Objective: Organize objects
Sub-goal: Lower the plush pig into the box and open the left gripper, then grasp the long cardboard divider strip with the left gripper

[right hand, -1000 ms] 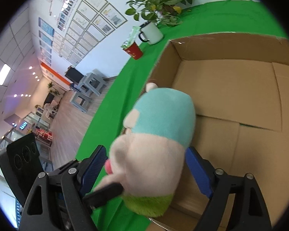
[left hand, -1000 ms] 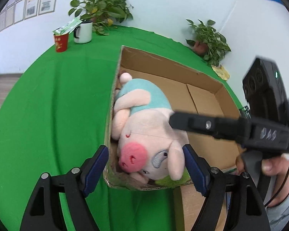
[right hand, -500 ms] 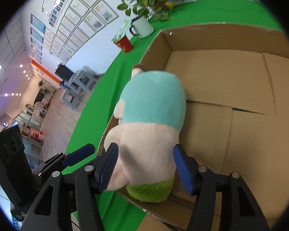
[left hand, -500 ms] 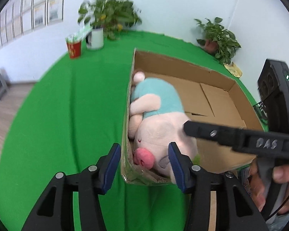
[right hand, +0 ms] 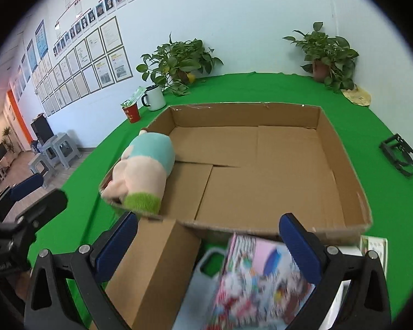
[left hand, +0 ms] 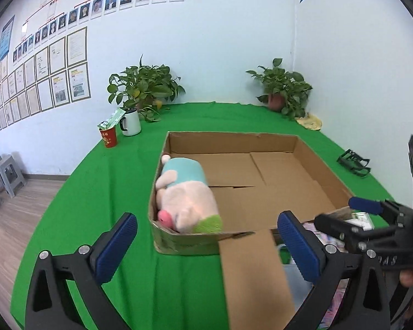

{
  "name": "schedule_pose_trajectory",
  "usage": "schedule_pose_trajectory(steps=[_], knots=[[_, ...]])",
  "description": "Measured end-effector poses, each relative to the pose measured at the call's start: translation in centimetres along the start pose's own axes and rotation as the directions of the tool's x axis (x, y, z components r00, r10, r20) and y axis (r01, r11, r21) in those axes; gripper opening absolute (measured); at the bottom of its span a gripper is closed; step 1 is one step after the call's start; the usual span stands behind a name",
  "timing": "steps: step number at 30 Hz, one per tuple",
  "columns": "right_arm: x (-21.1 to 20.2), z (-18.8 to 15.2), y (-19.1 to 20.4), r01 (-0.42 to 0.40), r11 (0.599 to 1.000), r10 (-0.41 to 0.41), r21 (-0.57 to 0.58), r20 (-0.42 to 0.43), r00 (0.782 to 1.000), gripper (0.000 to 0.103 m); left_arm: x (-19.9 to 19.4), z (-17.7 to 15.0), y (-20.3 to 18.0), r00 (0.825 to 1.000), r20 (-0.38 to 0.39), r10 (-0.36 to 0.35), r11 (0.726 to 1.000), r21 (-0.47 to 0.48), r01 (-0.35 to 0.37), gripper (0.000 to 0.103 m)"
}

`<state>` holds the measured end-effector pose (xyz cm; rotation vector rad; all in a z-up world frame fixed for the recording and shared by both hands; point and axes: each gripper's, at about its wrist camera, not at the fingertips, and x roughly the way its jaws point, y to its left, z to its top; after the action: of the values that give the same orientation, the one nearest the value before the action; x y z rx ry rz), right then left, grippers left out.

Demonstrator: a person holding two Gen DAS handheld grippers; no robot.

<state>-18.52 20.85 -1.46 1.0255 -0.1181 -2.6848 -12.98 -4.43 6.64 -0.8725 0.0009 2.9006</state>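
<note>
A: Cardboard box (right hand: 344,165) on the green table (left hand: 102,181) holds only the plush pig (left hand: 187,198), lying in its near-left corner.

B: Yes. Left gripper (left hand: 206,244) and right gripper (right hand: 209,244) are opening wide, nothing between them. The colourful book (right hand: 250,280) waits outside.

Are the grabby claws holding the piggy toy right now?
No. Both the left gripper and right gripper are opening, empty. The plush pig lies in the cardboard box.

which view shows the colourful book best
The right wrist view: the colourful book lies, blurred, between that gripper's fingers, just in front of the cardboard box. The left wrist view catches only slivers of it behind the left gripper's right finger.
</note>
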Motion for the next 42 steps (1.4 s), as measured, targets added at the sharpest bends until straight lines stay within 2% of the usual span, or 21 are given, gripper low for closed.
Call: schedule_pose_trajectory(steps=[7, 12, 16, 21, 26, 29, 31, 33, 34, 35, 37, 39, 42], knots=[[-4.4, -3.0, 0.2, -0.038, 0.999, 0.039, -0.027, 0.015, 0.999, 0.102, -5.2, -2.0, -3.4, 1.0, 0.026, -0.014, 1.0, -0.028, 0.015, 0.103], [-5.6, -5.7, 0.3, -0.052, 0.998, 0.052, -0.023, 0.01, 0.999, 0.102, -6.7, -3.9, -4.8, 0.999, -0.027, -0.031, 0.999, -0.007, 0.031, 0.103], [-6.2, -7.6, 0.2, -0.068, 0.998, 0.068, -0.011, 0.004, 0.998, 0.102, -6.3, -5.9, -4.4, 0.995, -0.084, -0.057, 0.998, -0.017, 0.055, 0.103], [-7.5, -9.8, 0.4, -0.132, 0.991, 0.132, -0.028, 0.008, 0.991, 0.102, -5.4, -8.2, -2.7, 0.975, -0.174, -0.137, 0.99, -0.066, 0.127, 0.103], [-9.3, -11.7, 1.4, -0.221, 0.972, 0.218, -0.082, -0.046, 0.975, 0.102, -6.5, -8.9, -0.2, 0.963, -0.178, -0.203, 0.975, -0.126, 0.182, 0.103], [-10.1, -11.9, 2.2, -0.247, 0.965, 0.242, -0.088, -0.06, 0.968, 0.102, -6.8, -9.2, -0.4, 0.956, -0.192, -0.22, 0.972, -0.123, 0.199, 0.103], [-9.8, -12.2, 2.8, -0.265, 0.96, 0.259, -0.088, -0.078, 0.963, 0.102, -6.4, -9.8, -0.9, 0.947, -0.208, -0.243, 0.968, -0.116, 0.223, 0.103], [-8.9, -13.0, 3.8, -0.273, 0.958, 0.263, -0.092, -0.111, 0.958, 0.102, -5.3, -10.9, -1.2, 0.928, -0.238, -0.286, 0.955, -0.147, 0.257, 0.102], [-8.5, -13.5, 4.3, -0.281, 0.956, 0.268, -0.091, -0.128, 0.955, 0.102, -4.7, -11.3, -1.2, 0.916, -0.251, -0.312, 0.946, -0.169, 0.276, 0.102], [-8.2, -13.9, 4.8, -0.29, 0.953, 0.276, -0.088, -0.145, 0.95, 0.102, -3.8, -12.0, -1.2, 0.898, -0.284, -0.337, 0.936, -0.202, 0.288, 0.101], [-7.7, -14.8, 5.9, -0.295, 0.951, 0.277, -0.095, -0.167, 0.946, 0.102, -2.5, -12.7, -1.4, 0.878, -0.343, -0.333, 0.937, -0.223, 0.268, 0.097], [-7.5, -15.3, 7.0, -0.295, 0.948, 0.272, -0.123, -0.175, 0.946, 0.102, -2.0, -13.1, -1.9, 0.861, -0.353, -0.366, 0.926, -0.227, 0.3, 0.088], [-7.1, -15.5, 8.1, -0.277, 0.948, 0.248, -0.159, -0.18, 0.952, 0.102, -1.9, -13.3, -2.5, 0.856, -0.36, -0.372, 0.925, -0.216, 0.311, 0.088]])
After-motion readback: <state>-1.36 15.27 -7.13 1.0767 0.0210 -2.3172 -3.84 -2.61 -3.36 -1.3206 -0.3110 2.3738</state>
